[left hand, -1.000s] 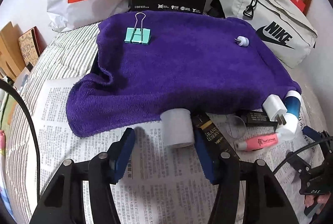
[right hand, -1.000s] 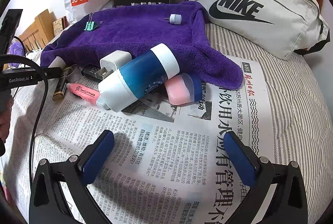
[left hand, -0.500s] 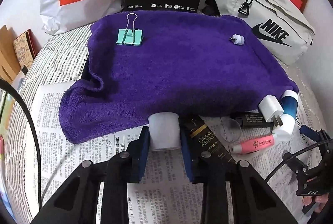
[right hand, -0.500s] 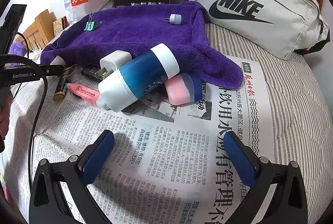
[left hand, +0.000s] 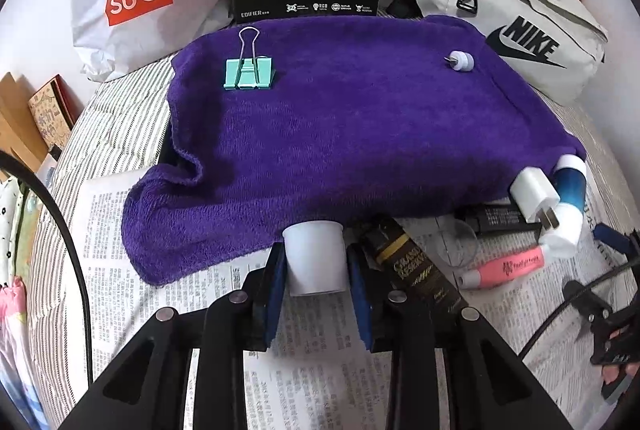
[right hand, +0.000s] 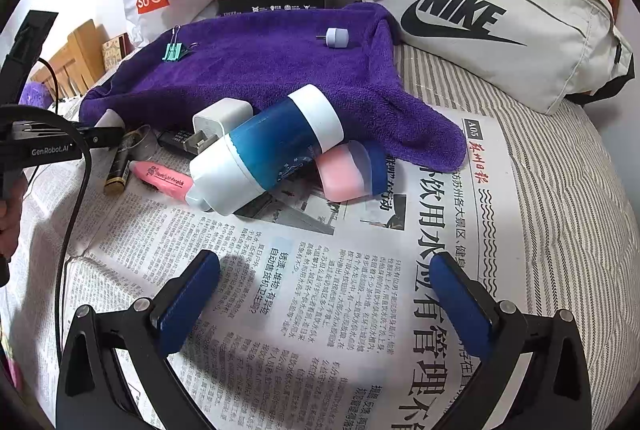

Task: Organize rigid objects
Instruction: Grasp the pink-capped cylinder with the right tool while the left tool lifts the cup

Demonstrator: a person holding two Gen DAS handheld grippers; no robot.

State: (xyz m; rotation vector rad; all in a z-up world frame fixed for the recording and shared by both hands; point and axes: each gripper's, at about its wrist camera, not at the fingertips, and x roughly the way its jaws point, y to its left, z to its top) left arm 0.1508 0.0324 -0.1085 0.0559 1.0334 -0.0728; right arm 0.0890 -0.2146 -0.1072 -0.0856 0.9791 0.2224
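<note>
Clamping both blue pads on a small white cup (left hand: 314, 258) at the near edge of the purple towel (left hand: 360, 134), the left claw (left hand: 316, 286) grips it across its sides, likely to carry it onto the towel, where a green binder clip (left hand: 250, 72) and a small white cap (left hand: 461, 61) already lie apart. In the right wrist view the right claw (right hand: 326, 294) hangs with its pads wide apart over bare newspaper (right hand: 280, 270), empty, just near of the blue-and-white bottle (right hand: 272, 150), charger plug (right hand: 220, 118) and pink highlighter (right hand: 164, 178), probably waiting its turn.
</note>
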